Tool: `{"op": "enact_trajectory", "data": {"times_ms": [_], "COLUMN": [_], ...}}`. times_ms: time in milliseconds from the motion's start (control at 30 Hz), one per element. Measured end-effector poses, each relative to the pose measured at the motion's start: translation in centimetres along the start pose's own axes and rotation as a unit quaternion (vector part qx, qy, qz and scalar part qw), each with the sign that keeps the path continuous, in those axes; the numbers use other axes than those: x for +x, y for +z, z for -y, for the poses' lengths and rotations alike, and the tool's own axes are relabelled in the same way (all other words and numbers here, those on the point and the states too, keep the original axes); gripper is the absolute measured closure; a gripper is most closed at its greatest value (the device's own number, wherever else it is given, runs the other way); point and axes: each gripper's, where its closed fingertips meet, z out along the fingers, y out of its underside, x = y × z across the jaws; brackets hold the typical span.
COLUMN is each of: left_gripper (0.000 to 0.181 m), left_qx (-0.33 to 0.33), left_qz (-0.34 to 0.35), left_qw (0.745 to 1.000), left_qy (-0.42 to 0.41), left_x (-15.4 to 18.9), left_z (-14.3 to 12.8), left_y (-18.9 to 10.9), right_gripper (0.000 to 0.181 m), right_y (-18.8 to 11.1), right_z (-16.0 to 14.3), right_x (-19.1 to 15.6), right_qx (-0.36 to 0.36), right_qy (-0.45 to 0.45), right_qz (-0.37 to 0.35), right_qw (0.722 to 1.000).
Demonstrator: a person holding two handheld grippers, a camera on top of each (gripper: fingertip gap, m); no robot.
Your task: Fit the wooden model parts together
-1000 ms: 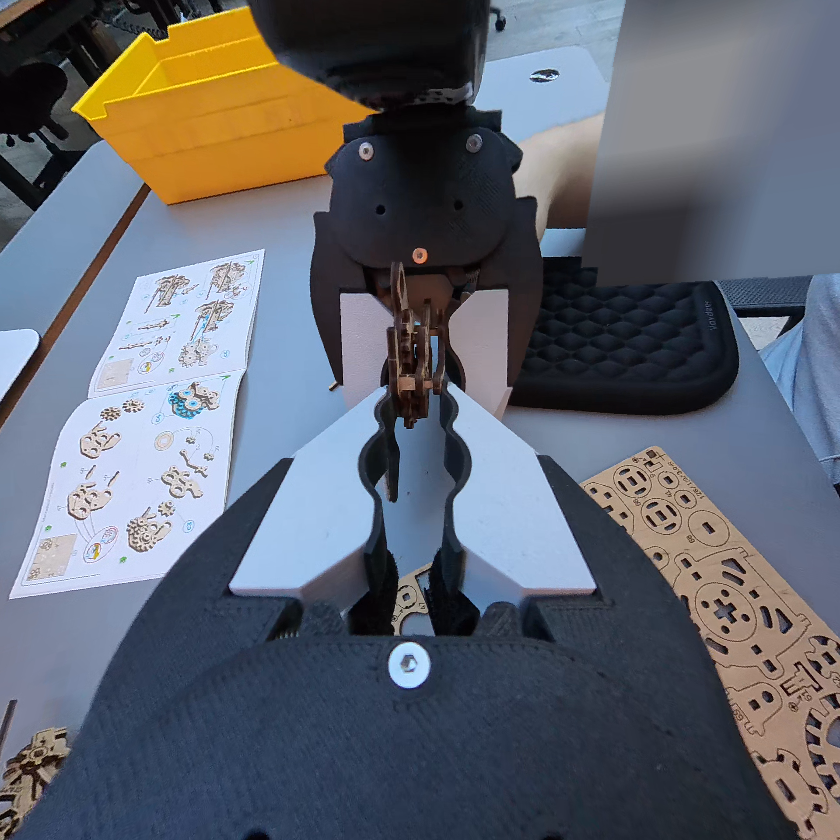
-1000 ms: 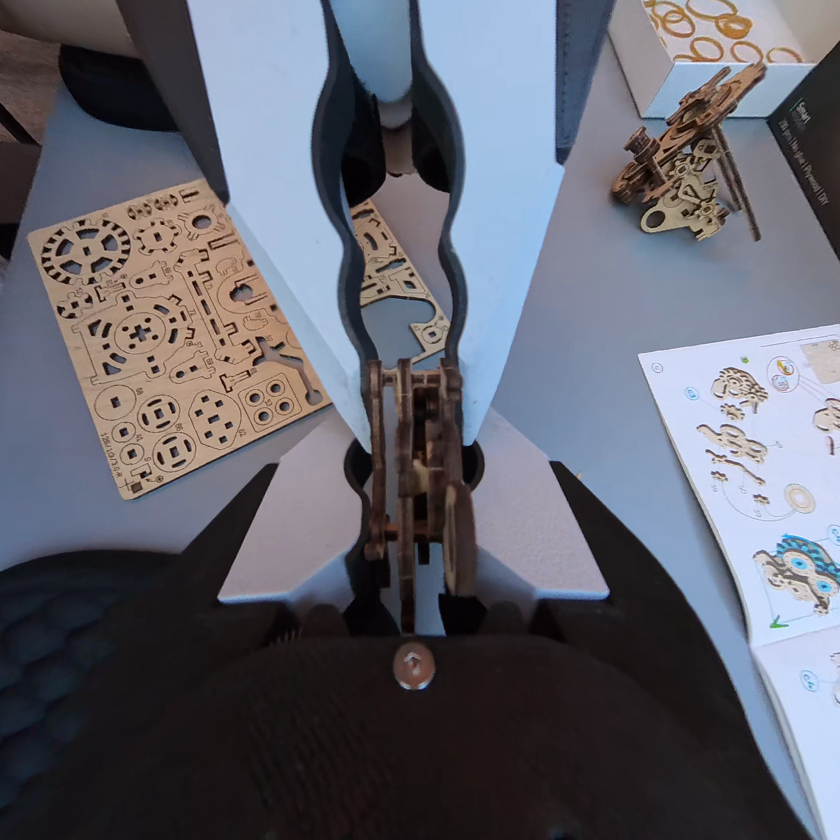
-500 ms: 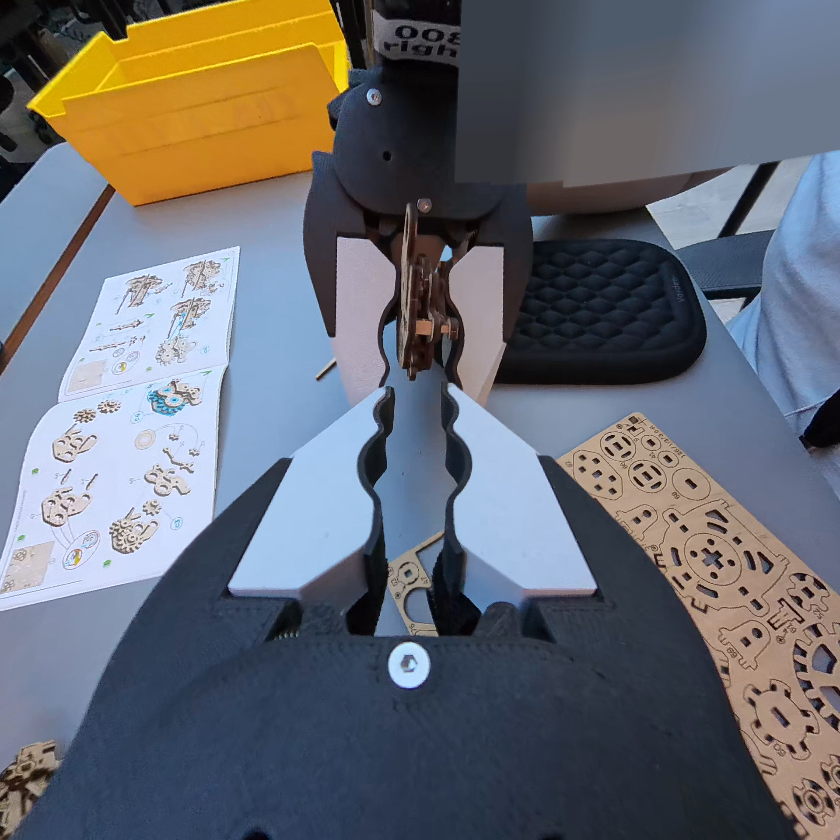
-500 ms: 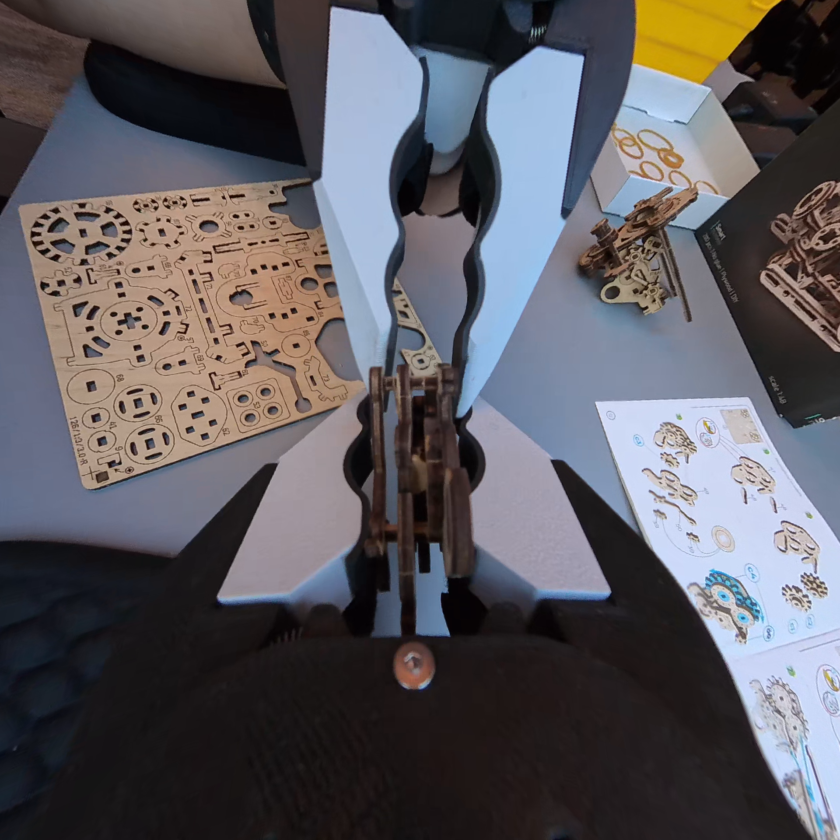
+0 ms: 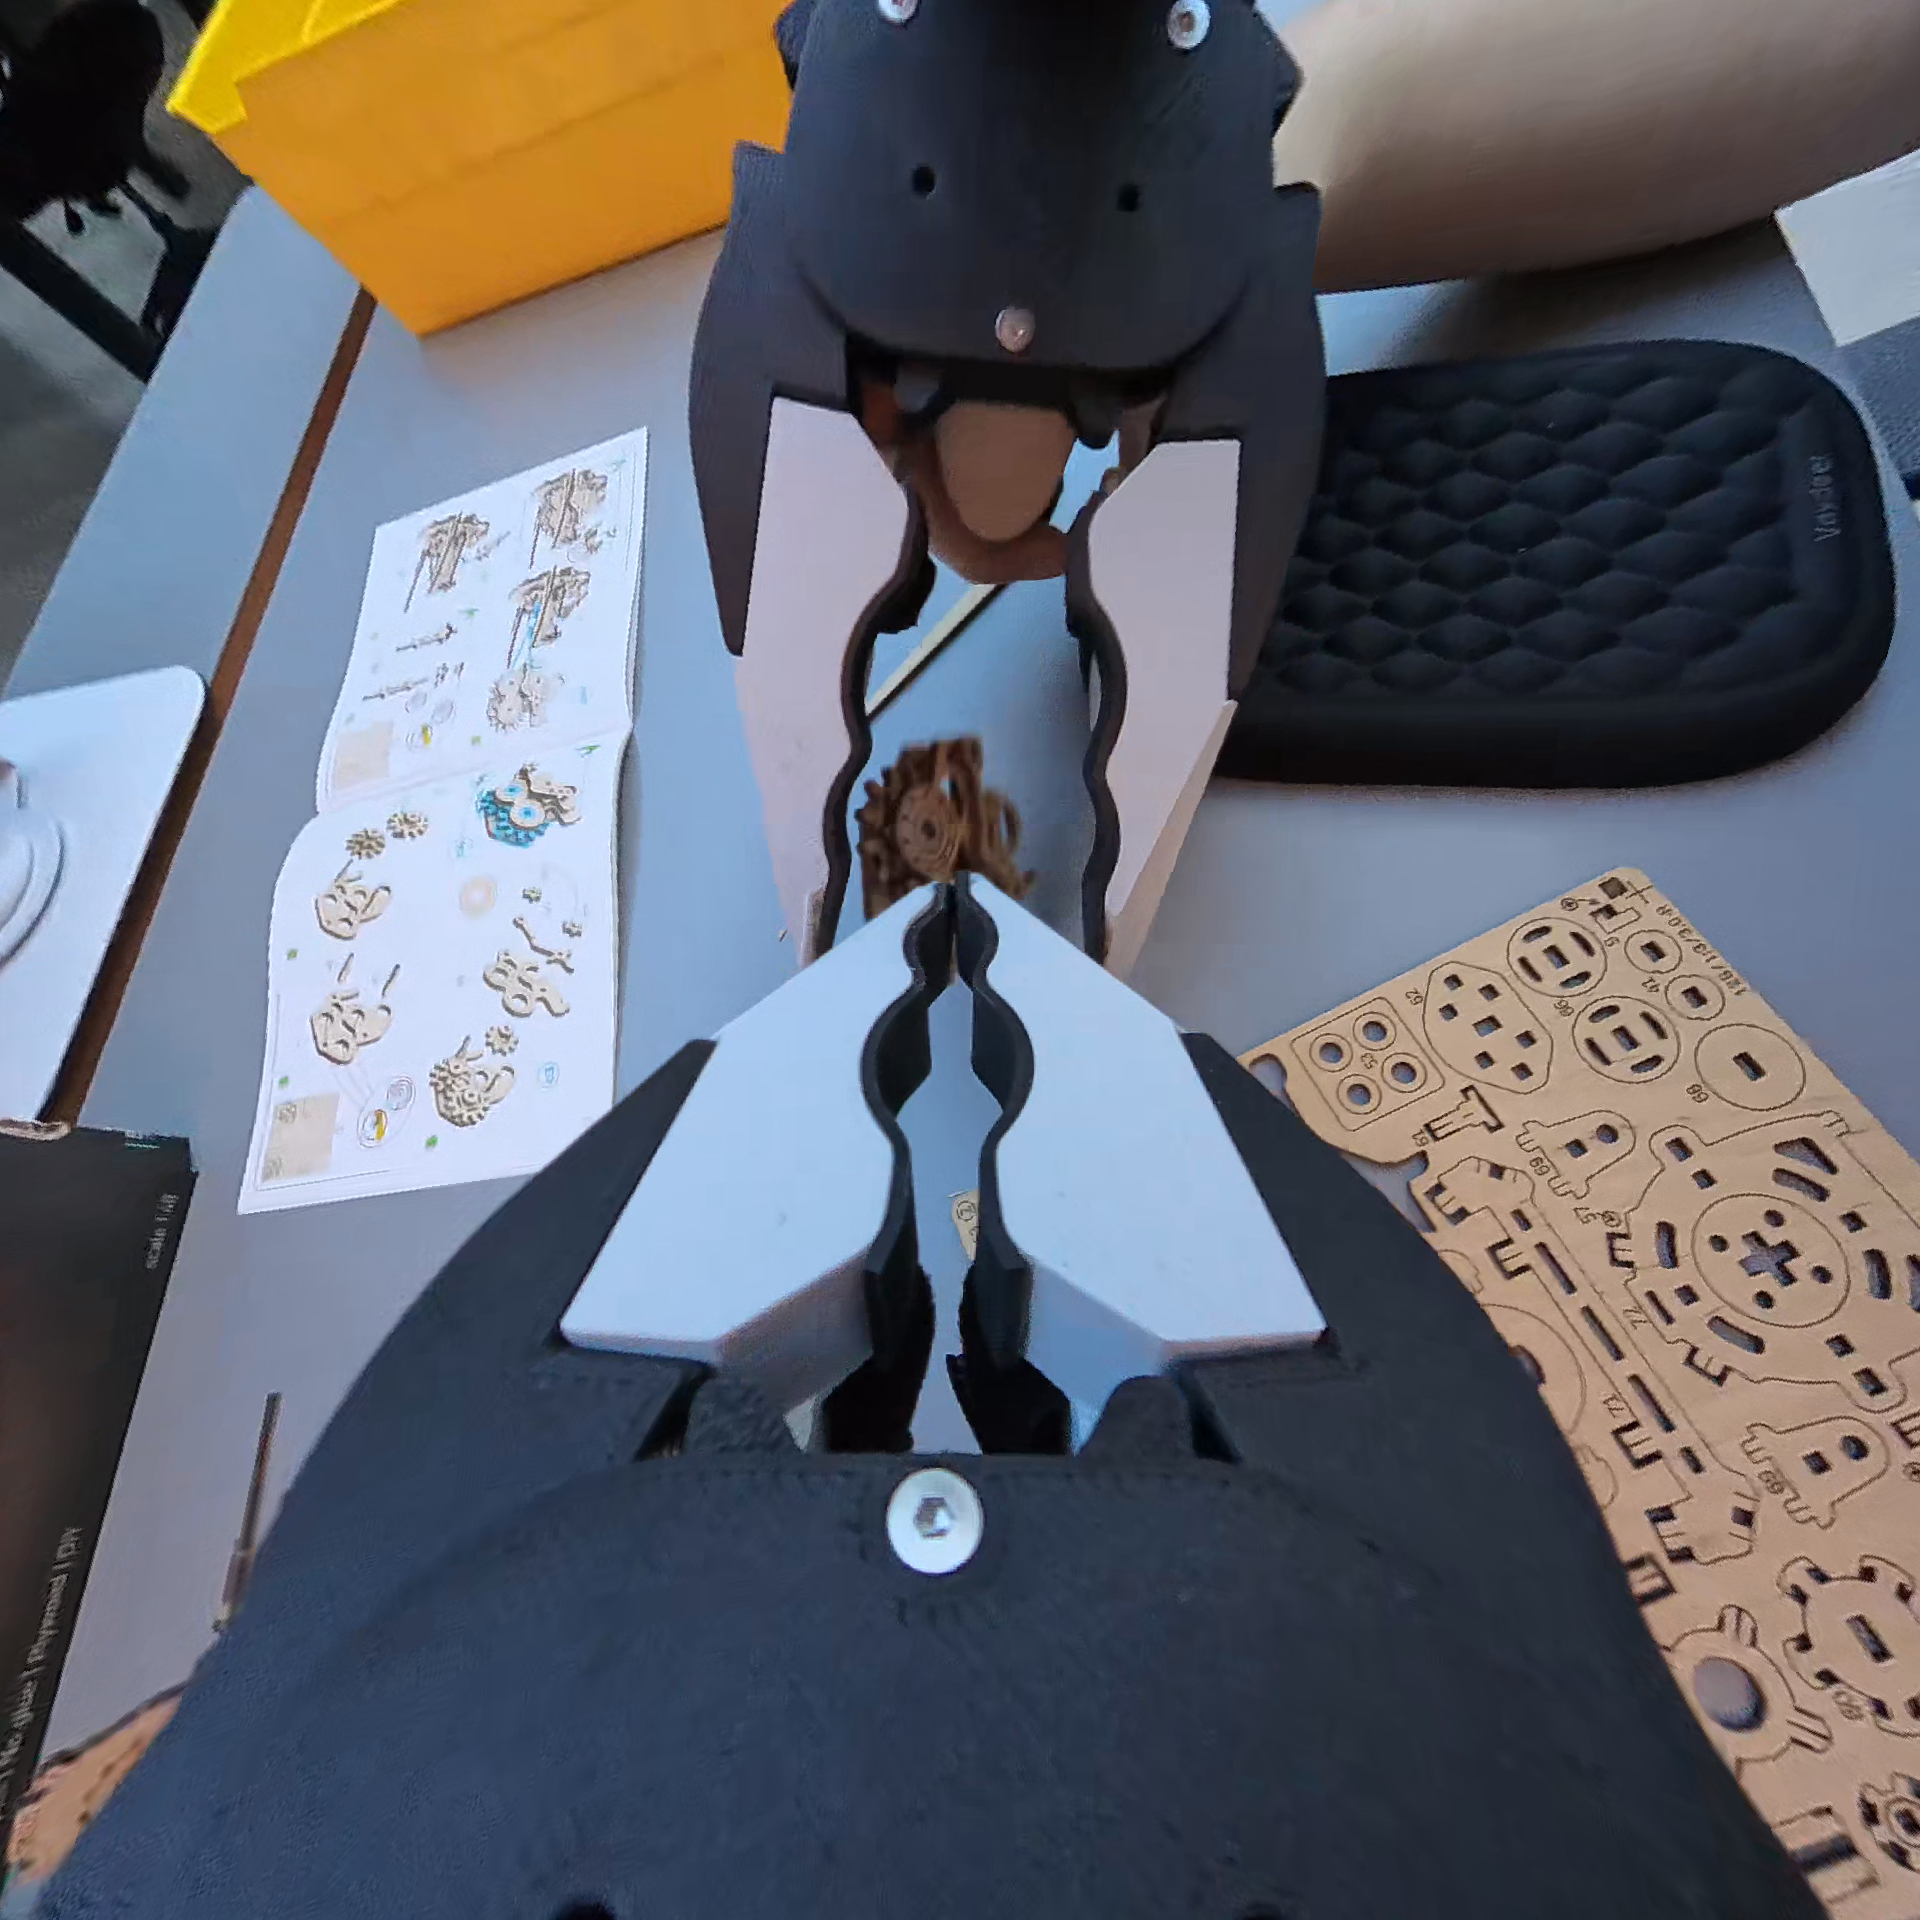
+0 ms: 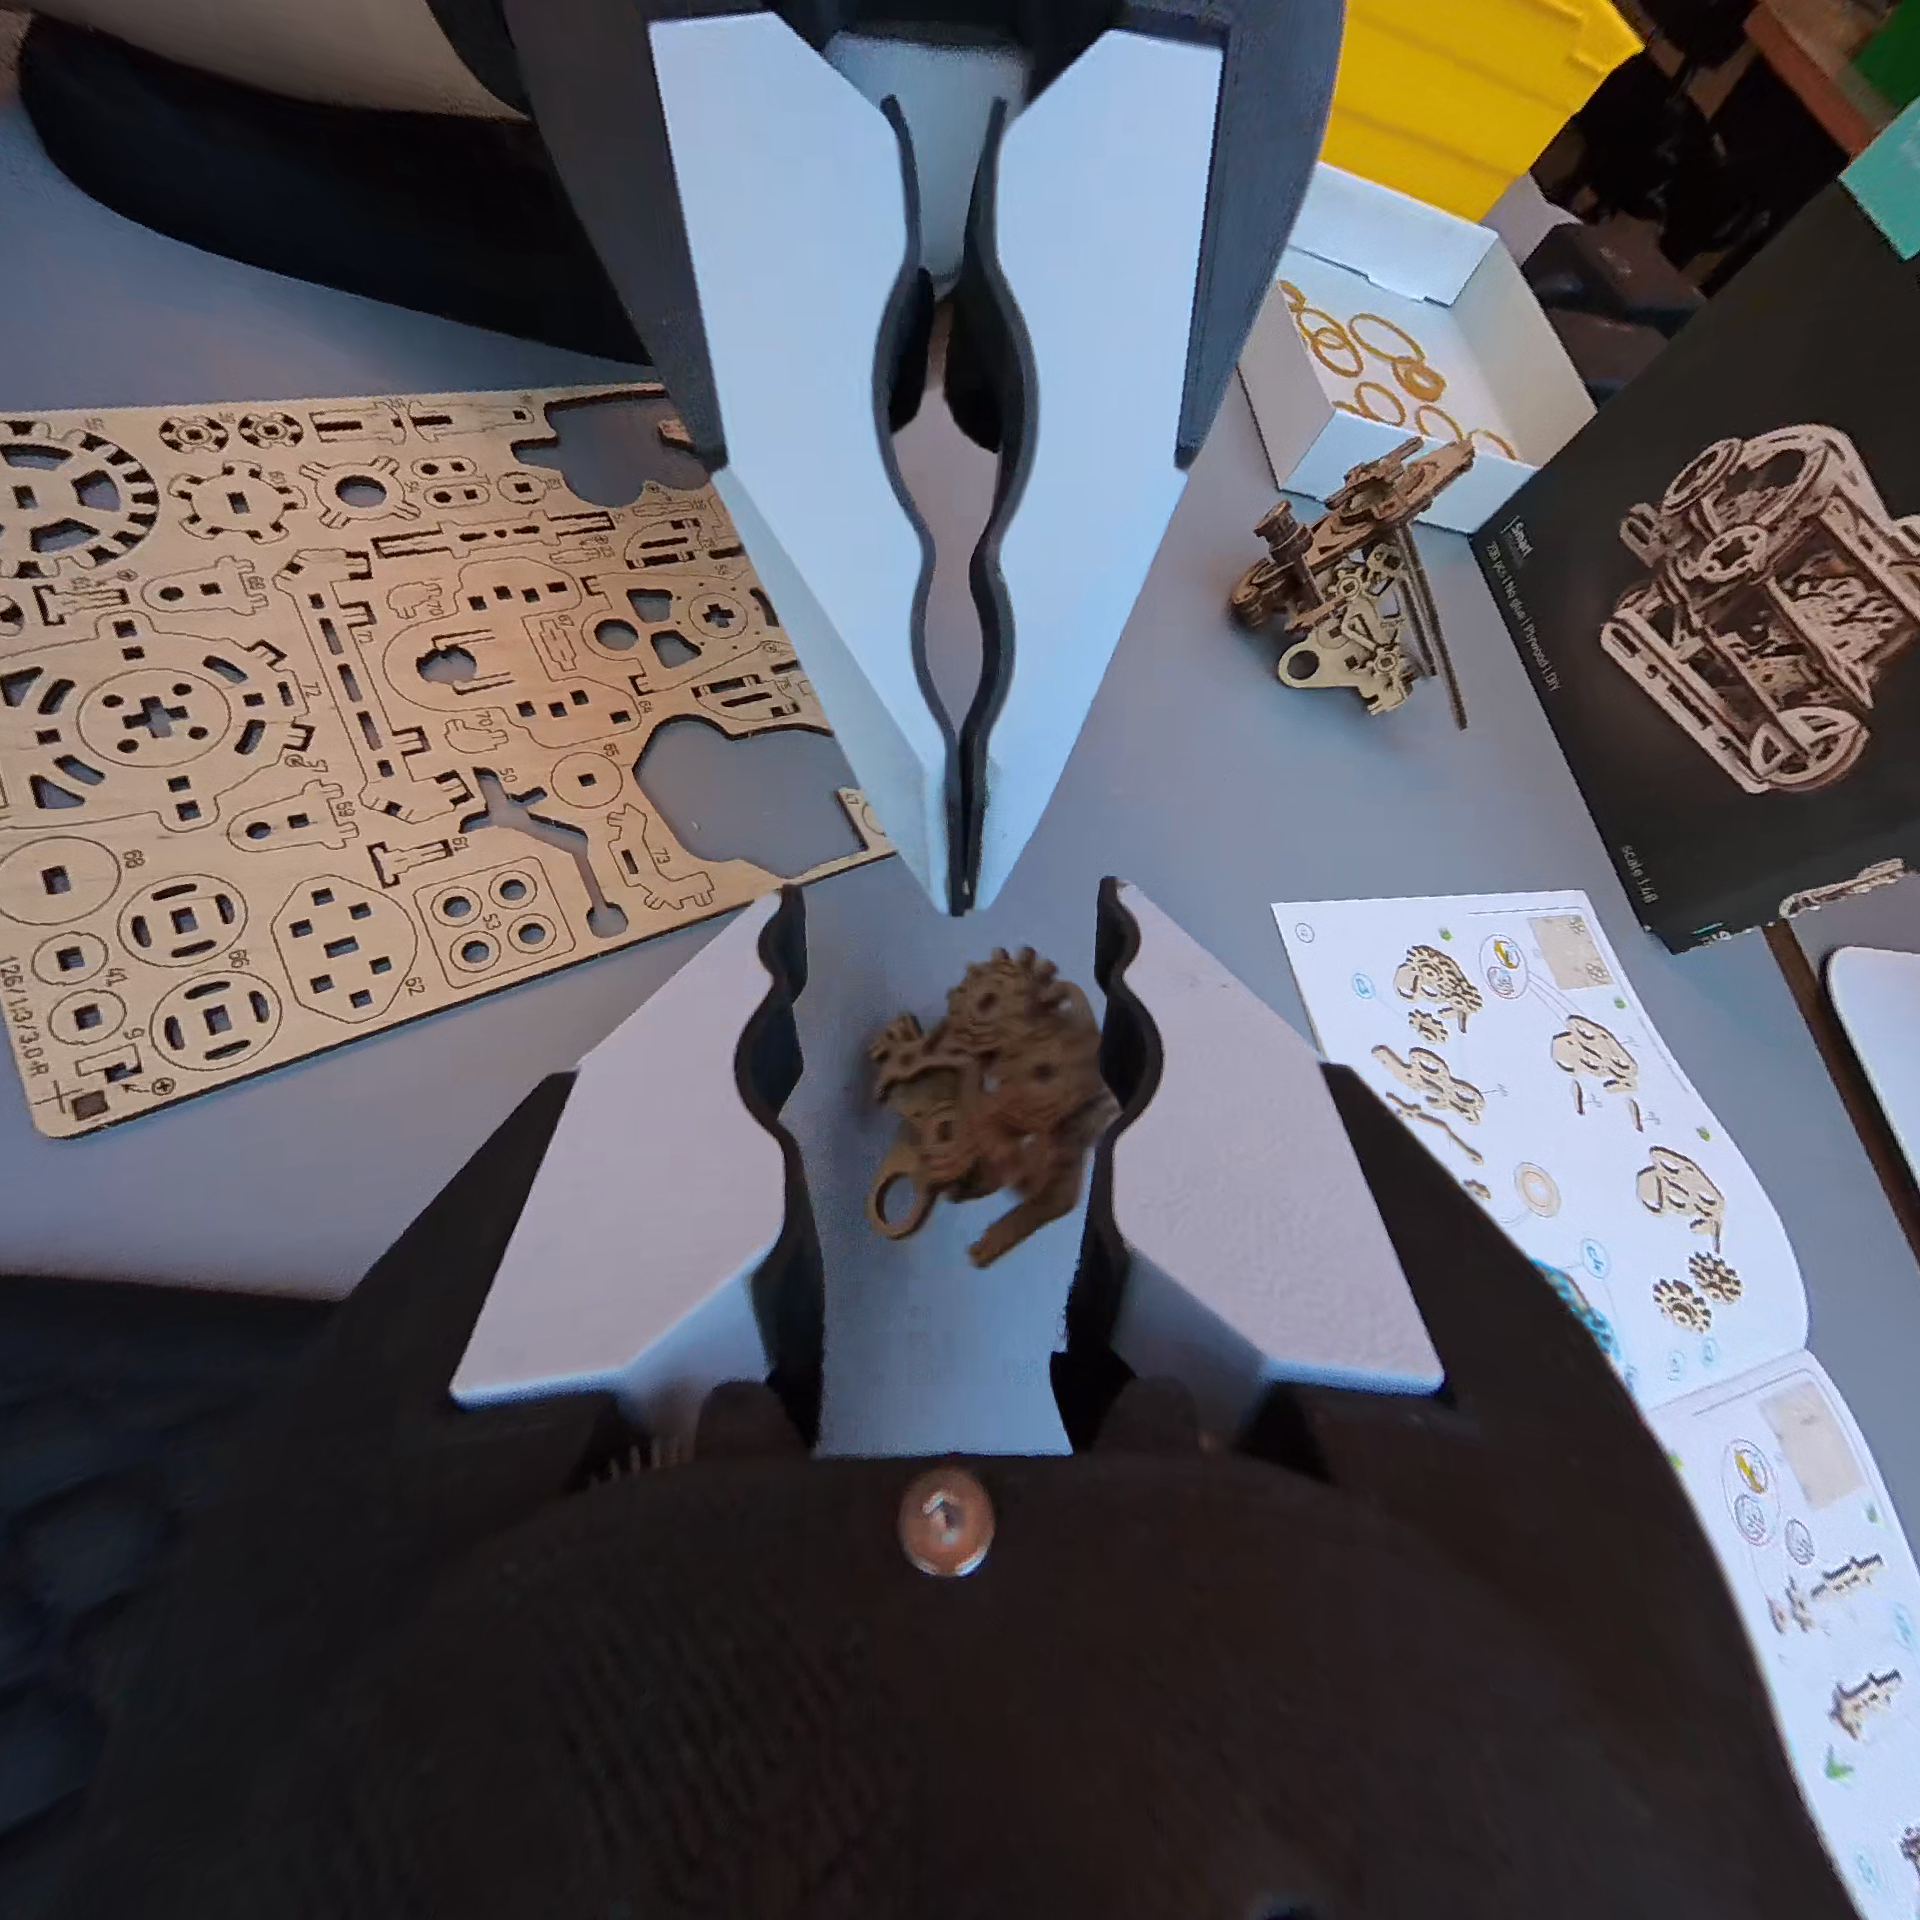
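Left gripper [image 5: 953,896]: jaws closed tip to tip, nothing between them; its tips point toward the gear assembly from just beside it.
Right gripper [image 6: 948,914]: jaws spread wide, gripping nothing; they stand on either side of the gear assembly.
Gear assembly [image 6: 987,1091]: small dark wooden sub-assembly of gears and plates, seen between the right jaws against the counter; blurred, so whether it rests flat on the counter cannot be told. In the left wrist view it shows [image 5: 935,821] beyond the closed left tips.
Counter [image 6: 1247,831]: grey surface carrying all the items.
Plywood parts sheet [image 6: 312,727]: laser-cut sheet lying flat, with several cut-outs already empty, beside the left gripper.
Instruction booklet [image 6: 1538,1091]: open and flat, on the far side of the grippers from the sheet.
Second wooden assembly [image 6: 1340,592]: larger partly built mechanism standing on the counter, just beside the white box.
White box [image 6: 1382,343]: open, holding yellowish rings.
Kit box [image 6: 1766,623]: black, pictured model on its face, near the booklet.
Black pad [image 5: 1558,561]: quilted cushion lying behind the right gripper.
Yellow bin [image 5: 499,135]: at the far counter edge.
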Motion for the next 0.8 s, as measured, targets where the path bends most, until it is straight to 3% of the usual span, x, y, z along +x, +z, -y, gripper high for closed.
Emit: {"op": "enact_trajectory", "data": {"times_ms": [133, 300, 367, 467, 567, 633, 800], "left_gripper": [0.181, 0.181, 0.181, 0.179, 0.168, 0.162, 0.162], "left_qx": [0.007, -0.012, -0.016, 0.000, 0.005, -0.001, -0.007], "left_qz": [-0.016, 0.020, 0.018, 0.021, 0.012, 0.007, 0.005], "left_qw": [1.000, 1.000, 0.998, 0.993, 0.985, 0.981, 0.976], "left_qy": [-0.016, -0.021, -0.063, -0.118, -0.173, -0.196, -0.219], "left_x": [0.9, -0.7, -1.4, -2.8, -3.6, -4.0, -4.3], "left_z": [0.9, -0.8, -1.7, -2.4, -3.2, -4.0, -5.2], "left_y": [0.3, 0.3, 0.5, 0.3, 0.2, 0.4, 0.9], "right_gripper": [0.128, 0.129, 0.131, 0.136, 0.134, 0.124, 0.129], "right_y": [0.8, -0.2, -1.4, -2.4, -1.5, -0.7, 0.2], "right_z": [-0.9, -2.3, -2.3, -4.6, -6.6, -7.0, -8.3], "right_x": [-0.6, 1.6, 3.2, 6.2, 6.5, 6.1, 6.1], "right_qx": [-0.031, -0.058, -0.036, -0.031, -0.027, -0.032, -0.078], "right_qy": [-0.004, 0.005, 0.039, 0.131, 0.234, 0.247, 0.228], "right_qz": [0.009, -0.031, -0.049, -0.079, -0.046, -0.029, -0.045], "right_qw": [0.999, 0.998, 0.997, 0.988, 0.971, 0.968, 0.970]}}
